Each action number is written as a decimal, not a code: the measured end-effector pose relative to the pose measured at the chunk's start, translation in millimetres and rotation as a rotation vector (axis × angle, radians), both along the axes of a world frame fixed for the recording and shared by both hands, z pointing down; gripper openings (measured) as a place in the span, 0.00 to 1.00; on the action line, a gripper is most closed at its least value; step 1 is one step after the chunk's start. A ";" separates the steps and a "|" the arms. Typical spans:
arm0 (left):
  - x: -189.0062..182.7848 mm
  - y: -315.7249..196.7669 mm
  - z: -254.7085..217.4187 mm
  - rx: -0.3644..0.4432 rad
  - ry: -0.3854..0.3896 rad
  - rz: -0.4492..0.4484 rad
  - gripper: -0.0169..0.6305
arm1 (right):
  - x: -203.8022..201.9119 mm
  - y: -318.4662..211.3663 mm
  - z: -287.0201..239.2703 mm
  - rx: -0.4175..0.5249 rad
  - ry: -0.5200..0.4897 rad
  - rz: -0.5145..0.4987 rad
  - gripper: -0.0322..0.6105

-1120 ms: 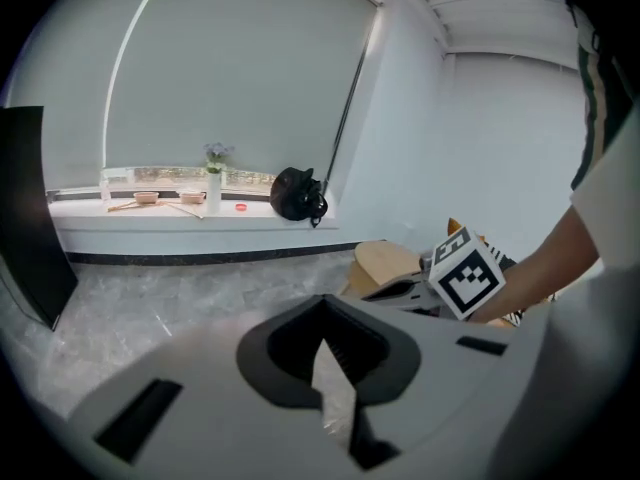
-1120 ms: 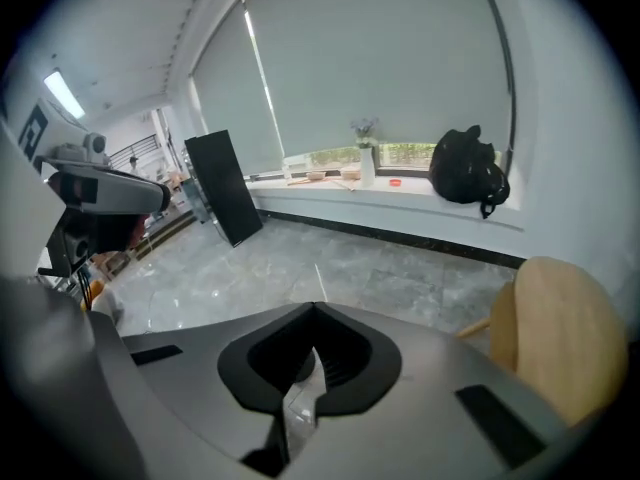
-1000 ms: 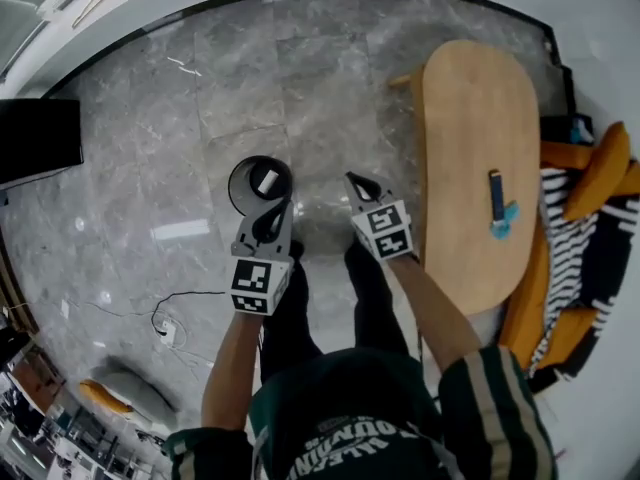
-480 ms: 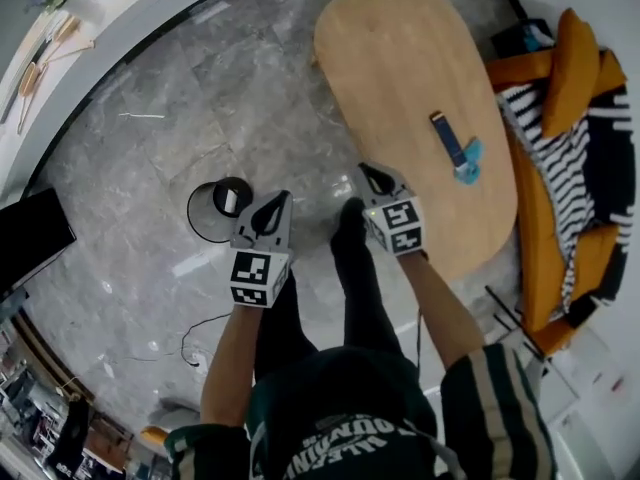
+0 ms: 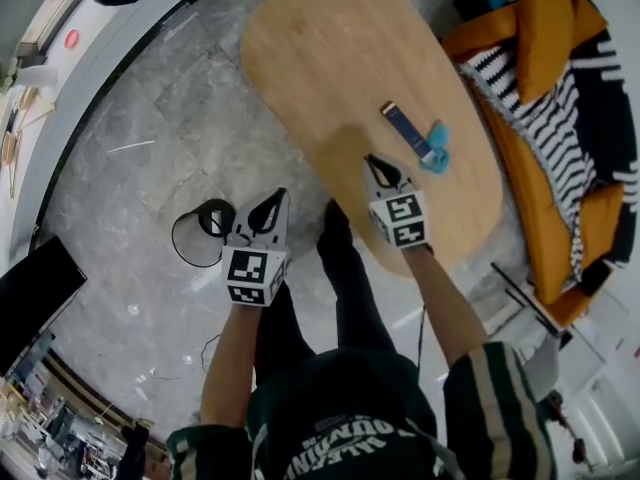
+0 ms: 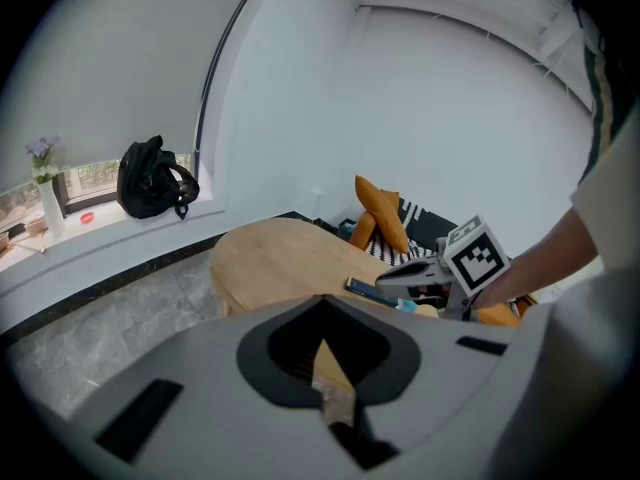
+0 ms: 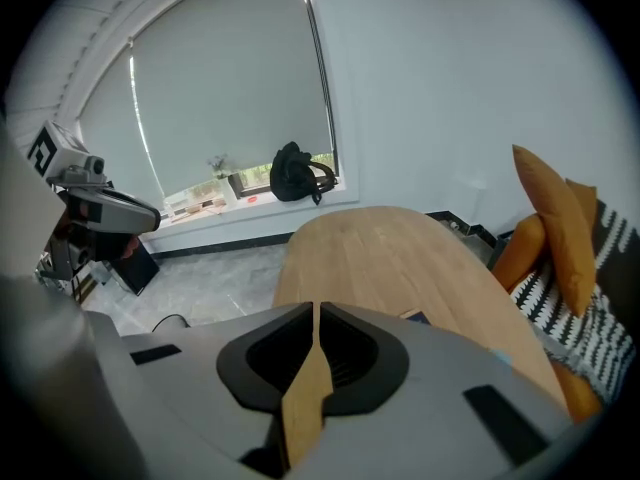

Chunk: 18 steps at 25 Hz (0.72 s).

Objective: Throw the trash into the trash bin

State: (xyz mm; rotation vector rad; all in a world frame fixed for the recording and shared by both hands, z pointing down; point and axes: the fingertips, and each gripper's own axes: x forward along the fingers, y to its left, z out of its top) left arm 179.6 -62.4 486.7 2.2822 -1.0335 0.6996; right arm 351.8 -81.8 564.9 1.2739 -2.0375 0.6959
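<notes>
Head view: the left gripper (image 5: 268, 201) is covering part of the trash bin (image 5: 195, 236) on the floor. 2 trash scraps (image 5: 405, 128) are lying on the worktop (image 5: 330, 58) near the right gripper (image 5: 376, 161).
Left gripper view: its fingers (image 6: 280, 353) are sitting together, empty.
Right gripper view: its fingers (image 7: 262, 360) are likewise sitting together, empty, and its body is hiding most of the trash.

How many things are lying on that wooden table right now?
2. A dark blue strip lies on the table just beyond the right gripper. A light blue scrap sits at the strip's nearer end. The gripper may hide a small patch of tabletop.
</notes>
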 end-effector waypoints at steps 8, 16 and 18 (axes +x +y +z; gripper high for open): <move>59.5 -19.0 14.8 -0.026 -0.016 0.055 0.03 | 77.4 -24.6 31.0 -0.036 0.040 0.057 0.21; 67.0 -18.6 34.7 -0.071 -0.045 0.058 0.03 | 135.7 -38.2 90.3 -0.124 0.193 0.040 0.30; 66.8 -15.4 37.5 -0.079 -0.052 0.050 0.03 | 145.2 -38.5 104.4 -0.163 0.218 0.017 0.32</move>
